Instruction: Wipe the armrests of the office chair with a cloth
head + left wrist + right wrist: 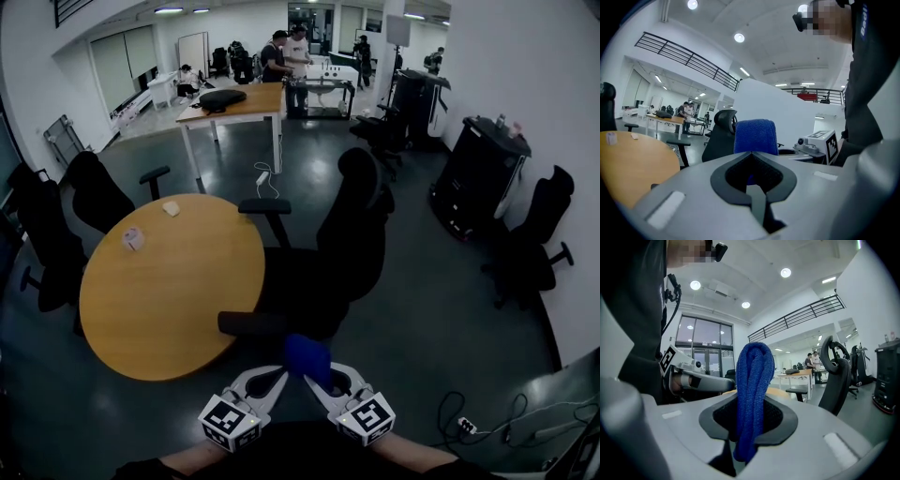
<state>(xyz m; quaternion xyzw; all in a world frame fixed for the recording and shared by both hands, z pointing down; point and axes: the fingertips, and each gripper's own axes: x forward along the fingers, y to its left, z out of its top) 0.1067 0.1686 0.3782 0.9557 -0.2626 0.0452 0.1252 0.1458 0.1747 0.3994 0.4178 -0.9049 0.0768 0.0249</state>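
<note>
A black office chair point(352, 239) stands by the round table, its far armrest point(264, 206) and near armrest point(251, 323) both showing. Just below the near armrest, my right gripper point(317, 379) is shut on a folded blue cloth point(307, 357). The right gripper view shows the cloth point(752, 394) standing edge-on between the jaws of my right gripper point(749, 401). My left gripper point(278, 376) points at the cloth from the left. Its jaws meet at the tips with nothing between them point(750, 153), and the cloth point(755, 136) rises just beyond them.
A round wooden table point(164, 291) with two small items is left of the chair. Other black chairs point(94, 192) ring it, another chair point(539, 244) stands at right. A rectangular table point(239, 105) and people are far back. Cables and a power strip point(466, 427) lie at lower right.
</note>
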